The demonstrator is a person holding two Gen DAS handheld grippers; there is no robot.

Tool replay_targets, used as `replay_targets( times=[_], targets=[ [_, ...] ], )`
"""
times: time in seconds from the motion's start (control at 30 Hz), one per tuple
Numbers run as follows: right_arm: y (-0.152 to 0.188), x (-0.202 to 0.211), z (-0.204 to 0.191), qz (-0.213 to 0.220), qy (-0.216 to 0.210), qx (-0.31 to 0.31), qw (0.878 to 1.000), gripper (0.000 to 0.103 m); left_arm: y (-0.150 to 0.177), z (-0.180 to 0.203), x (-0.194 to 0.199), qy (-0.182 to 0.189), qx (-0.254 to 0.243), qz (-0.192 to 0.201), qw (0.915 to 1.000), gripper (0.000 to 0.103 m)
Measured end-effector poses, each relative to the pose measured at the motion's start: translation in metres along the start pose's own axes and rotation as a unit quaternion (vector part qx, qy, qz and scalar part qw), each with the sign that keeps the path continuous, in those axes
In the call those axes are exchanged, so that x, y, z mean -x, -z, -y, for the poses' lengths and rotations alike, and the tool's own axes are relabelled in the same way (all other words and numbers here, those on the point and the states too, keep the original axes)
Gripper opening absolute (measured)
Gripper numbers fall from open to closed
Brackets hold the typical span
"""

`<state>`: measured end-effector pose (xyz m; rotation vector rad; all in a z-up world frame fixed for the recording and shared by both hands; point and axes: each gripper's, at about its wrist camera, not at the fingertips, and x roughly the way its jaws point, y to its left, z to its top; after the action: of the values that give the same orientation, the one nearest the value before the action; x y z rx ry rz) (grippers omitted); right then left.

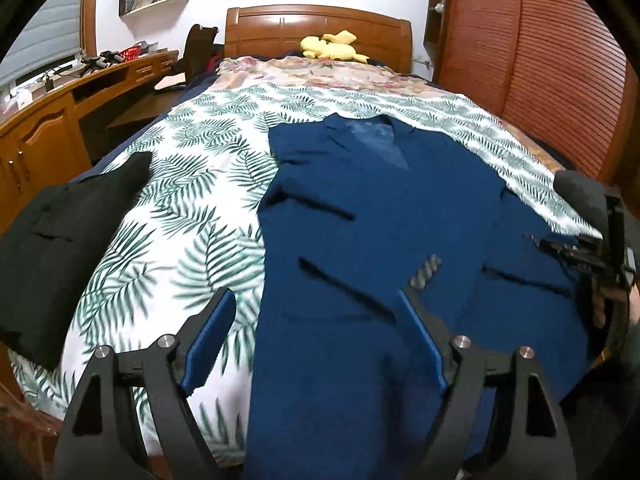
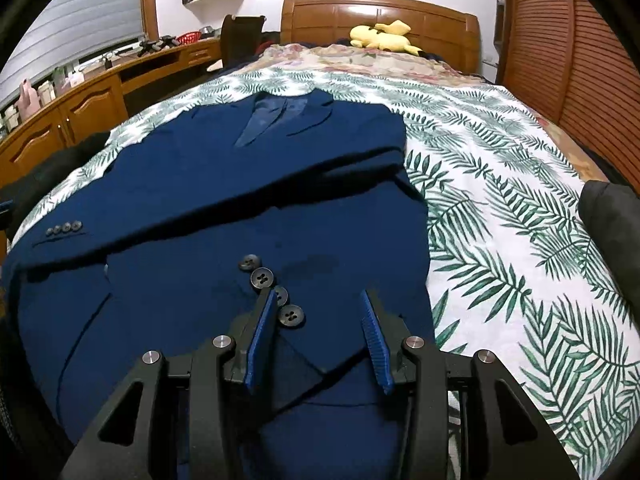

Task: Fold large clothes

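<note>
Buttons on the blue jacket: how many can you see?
8. Four large buttons run in a row just ahead of the right gripper; four small ones sit on the sleeve cuff at left. Folds of the blue jacket may hide more.

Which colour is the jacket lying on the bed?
The jacket is dark blue with grey buttons, seen best in the right wrist view.

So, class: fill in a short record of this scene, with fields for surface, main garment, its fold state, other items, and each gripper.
surface: bed with leaf-print sheet
main garment: blue suit jacket, front up
fold state: one sleeve laid across the chest
other items: black garment beside the jacket; yellow plush toy by the headboard
left gripper: open, nothing between pads
right gripper: open over the jacket's hem, not gripping
</note>
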<state>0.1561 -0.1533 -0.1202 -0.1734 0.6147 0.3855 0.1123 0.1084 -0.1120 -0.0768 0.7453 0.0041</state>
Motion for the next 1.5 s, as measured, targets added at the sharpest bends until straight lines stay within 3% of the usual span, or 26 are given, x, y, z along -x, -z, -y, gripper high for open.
replay_targets(
  times=[0.27, 0.57, 0.83, 0.97, 1.17, 1.2, 1.27, 1.4, 1.5],
  targets=[
    [-0.001, 0.002, 0.0, -0.006, -0.002, 0.009, 1.0, 0.052, 0.02, -0.005, 0.018, 0.0, -0.006, 0.005, 1.0, 0.082],
    [0.011, 0.052, 0.01, -0.027, 0.022, 0.038, 0.999, 0.053, 0.024, -0.006, 0.042, 0.006, -0.007, 0.03, 0.9995, 0.082],
    [0.042, 0.072, 0.032, -0.056, 0.043, -0.003, 0.997, 0.054, 0.027, -0.01, 0.051, -0.017, -0.014, 0.038, 0.999, 0.082],
    [0.05, 0.076, 0.038, -0.056, 0.025, -0.047, 0.997, 0.054, 0.032, -0.009, 0.055, -0.019, -0.02, 0.038, 0.9989, 0.082],
    [0.062, 0.084, 0.035, -0.052, -0.002, -0.063, 0.997, 0.054, 0.043, -0.016, 0.052, -0.01, -0.021, 0.024, 0.9994, 0.082],
    [0.063, 0.086, 0.033, -0.052, -0.009, -0.063, 0.997, 0.049, 0.045, -0.017, 0.05, -0.005, -0.02, 0.019, 0.9996, 0.082],
    [0.065, 0.089, 0.031, -0.054, -0.03, -0.065, 0.996, 0.043, 0.049, -0.021, 0.044, 0.006, -0.018, 0.01, 0.9998, 0.077],
    [0.067, 0.1, 0.025, -0.053, -0.048, -0.062, 0.996, 0.04, 0.055, -0.025, 0.029, 0.017, -0.015, -0.016, 0.9996, 0.056],
    [0.071, 0.099, 0.024, -0.058, -0.043, -0.055, 0.996, 0.04, 0.059, -0.028, 0.02, 0.027, -0.011, -0.036, 0.9989, 0.055]
  ],
)
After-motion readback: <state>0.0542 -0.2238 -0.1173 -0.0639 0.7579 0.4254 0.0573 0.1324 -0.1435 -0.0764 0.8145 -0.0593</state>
